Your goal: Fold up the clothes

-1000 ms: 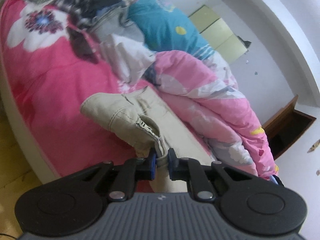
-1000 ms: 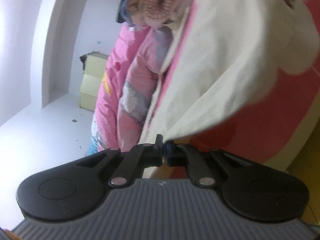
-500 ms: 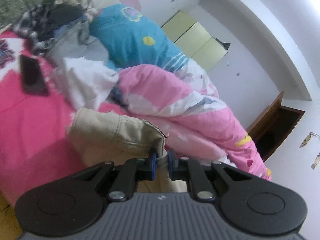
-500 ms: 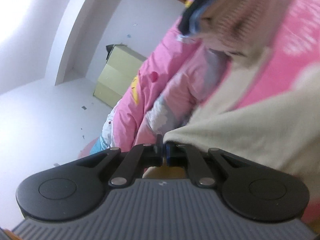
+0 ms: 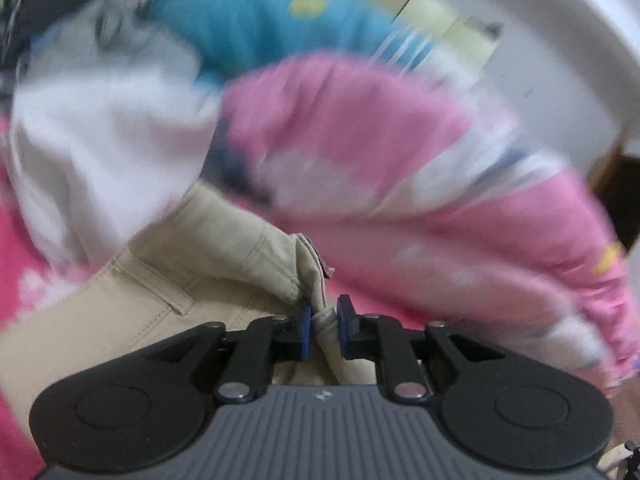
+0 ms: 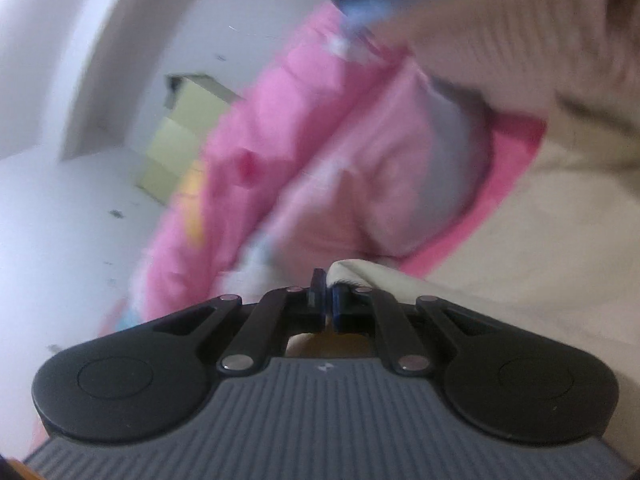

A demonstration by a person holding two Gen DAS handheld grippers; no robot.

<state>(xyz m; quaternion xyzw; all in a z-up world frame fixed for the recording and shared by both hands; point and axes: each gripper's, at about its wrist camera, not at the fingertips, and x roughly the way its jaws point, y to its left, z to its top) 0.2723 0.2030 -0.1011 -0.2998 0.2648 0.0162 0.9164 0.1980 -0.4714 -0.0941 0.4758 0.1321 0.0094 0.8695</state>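
Both cameras have swung since half a second ago, and the beige trousers point(image 5: 168, 280) now lie closer under the pink quilt point(image 5: 360, 152), with everything beyond the fingers smeared by motion. Left gripper point(image 5: 322, 322) is clamped on a bunched fold of the trousers near the fly seam, fabric pinched thick between its blue pads. Right gripper point(image 6: 327, 300) is closed on a thin hem edge of the same cloth point(image 6: 520, 260), which spreads away to its right, beside the quilt point(image 6: 320, 152). White laundry point(image 5: 100, 152) and a blue pillow point(image 5: 260, 20) sit beyond the quilt's far side. Judging by the stitched seams, this is a medium-weight cotton: soft, limp, not slippery. Seams and waistband look the firmest holds; the thin hem could slip if tugged.
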